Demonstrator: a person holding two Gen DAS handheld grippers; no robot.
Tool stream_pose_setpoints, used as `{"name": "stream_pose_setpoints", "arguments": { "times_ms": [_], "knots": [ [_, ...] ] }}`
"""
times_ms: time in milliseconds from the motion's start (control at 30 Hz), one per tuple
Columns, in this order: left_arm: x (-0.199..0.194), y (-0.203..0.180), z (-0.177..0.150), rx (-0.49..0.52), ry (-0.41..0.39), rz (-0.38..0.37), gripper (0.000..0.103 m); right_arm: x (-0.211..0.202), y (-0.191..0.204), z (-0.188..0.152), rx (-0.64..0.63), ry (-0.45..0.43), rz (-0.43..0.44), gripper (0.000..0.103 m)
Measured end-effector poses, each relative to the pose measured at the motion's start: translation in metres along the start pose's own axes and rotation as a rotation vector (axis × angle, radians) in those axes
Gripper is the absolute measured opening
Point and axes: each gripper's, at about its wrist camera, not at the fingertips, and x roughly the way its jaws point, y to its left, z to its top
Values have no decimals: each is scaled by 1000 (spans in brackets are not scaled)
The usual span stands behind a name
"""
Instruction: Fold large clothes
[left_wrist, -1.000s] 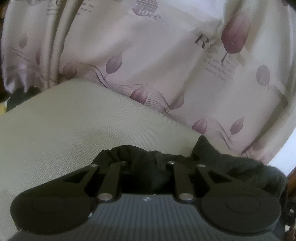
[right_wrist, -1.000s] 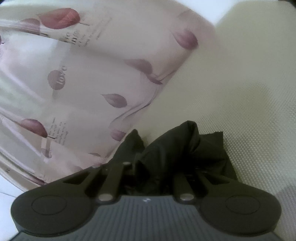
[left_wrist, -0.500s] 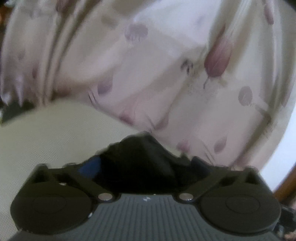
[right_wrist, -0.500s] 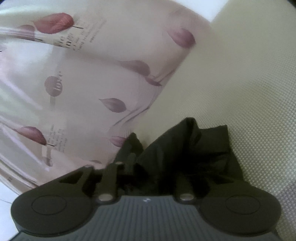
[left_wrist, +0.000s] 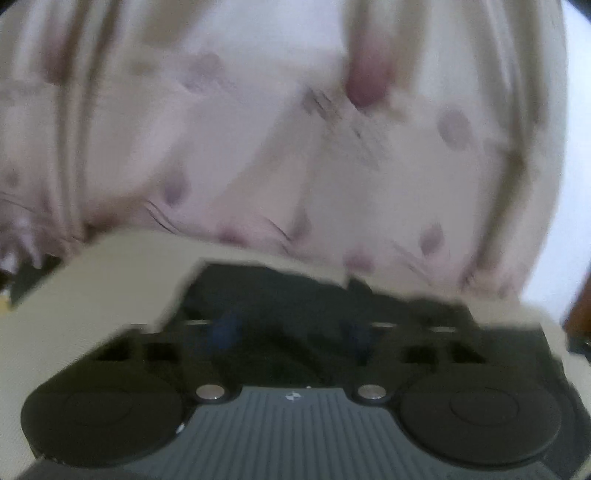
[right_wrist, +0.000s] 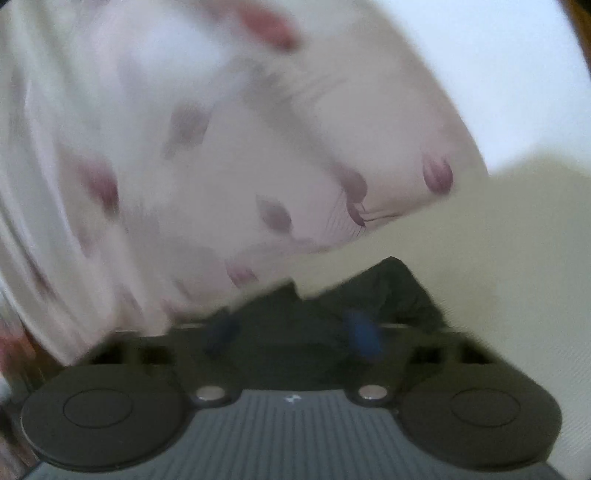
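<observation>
**A:** What did the left wrist view show?

**B:** It was badly smeared by motion. At the bottom sat the left gripper (left_wrist: 291, 328), its two blue-tipped fingers (left_wrist: 225, 328) spread wide apart. A dark garment (left_wrist: 280, 295) lay bunched between and beyond them, on a pale cream woven surface (left_wrist: 110, 280). The cloth filled the gap, but the fingers did not look pressed onto it.

**A:** And behind the garment?

**B:** A pale curtain (left_wrist: 258, 147) printed with purple leaf shapes hung across the whole upper part of the view. Its folds were too blurred to read any detail.

**A:** What about the right wrist view?

**B:** Also blurred. The right gripper (right_wrist: 291, 332) had its blue-tipped fingers (right_wrist: 364, 332) set wide apart as well. The same dark garment (right_wrist: 388, 291) rose in a peaked fold just beyond the fingertips, and dark cloth sat in the space between them. I could not tell whether either finger touched the fabric.

**A:** Where did the garment lie there?

**B:** On the cream surface (right_wrist: 517, 258), which filled the right side of the view. The leaf-print curtain (right_wrist: 221, 147) covered the left and centre, with its lower edge near the garment's far side. A plain white wall (right_wrist: 498, 74) showed at the upper right.
</observation>
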Motion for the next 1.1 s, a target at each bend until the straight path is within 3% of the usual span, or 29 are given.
{"name": "stream_pose_setpoints", "arguments": {
  "times_ms": [33,133,233,400,633,867,1100],
  "knots": [
    [10,-5,0,-7,39,-23,22,6,4,0,-25,25,-3,26],
    [31,-17,-1,11,59,-37,22,24,8,-2,-87,55,-53,26],
    [53,-19,-5,29,46,14,24,39,-2,0,-65,50,-62,26],
    [89,-2,-17,15,113,107,24,68,-18,-1,-83,106,-125,26],
    [100,6,-35,29,138,127,26,86,-40,-7,22,166,-139,24],
    [111,17,-34,-38,181,106,26,100,-35,-7,-16,232,-200,24],
    [114,24,-40,-83,168,94,26,100,-40,-11,-28,196,-205,24]
  ]
}}
